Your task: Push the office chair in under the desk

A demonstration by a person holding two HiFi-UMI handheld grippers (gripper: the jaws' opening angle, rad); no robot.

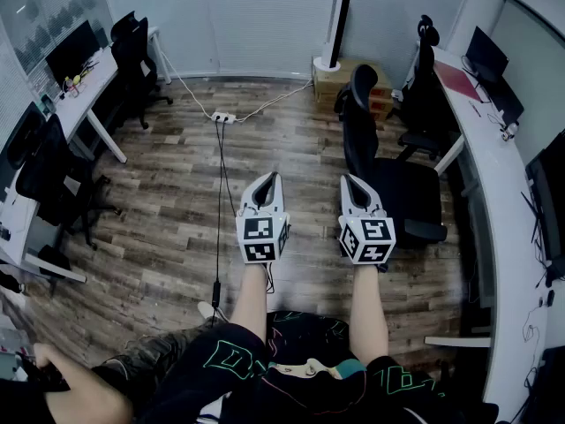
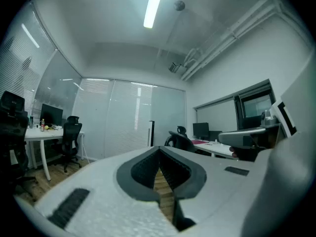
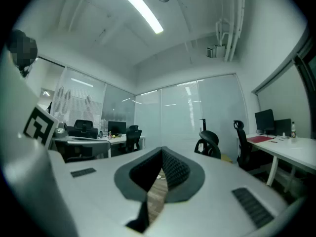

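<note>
A black office chair (image 1: 388,179) stands pulled out from the long white desk (image 1: 496,162) on the right, its back turned toward the room. My right gripper (image 1: 351,180) is shut and empty, held just left of the chair's seat without touching it. The left gripper (image 1: 265,177) is beside it, also shut and empty, over bare wood floor. The same chair shows ahead to the right in the left gripper view (image 2: 180,141) and in the right gripper view (image 3: 210,143), beyond the closed tips (image 2: 159,149) (image 3: 162,151).
A second black chair (image 1: 424,87) sits further along the right desk. A power strip (image 1: 222,117) and its cable (image 1: 219,201) run across the floor. Cardboard boxes (image 1: 331,78) with a white tower (image 1: 335,20) stand at the back. More desks and chairs (image 1: 132,56) line the left wall.
</note>
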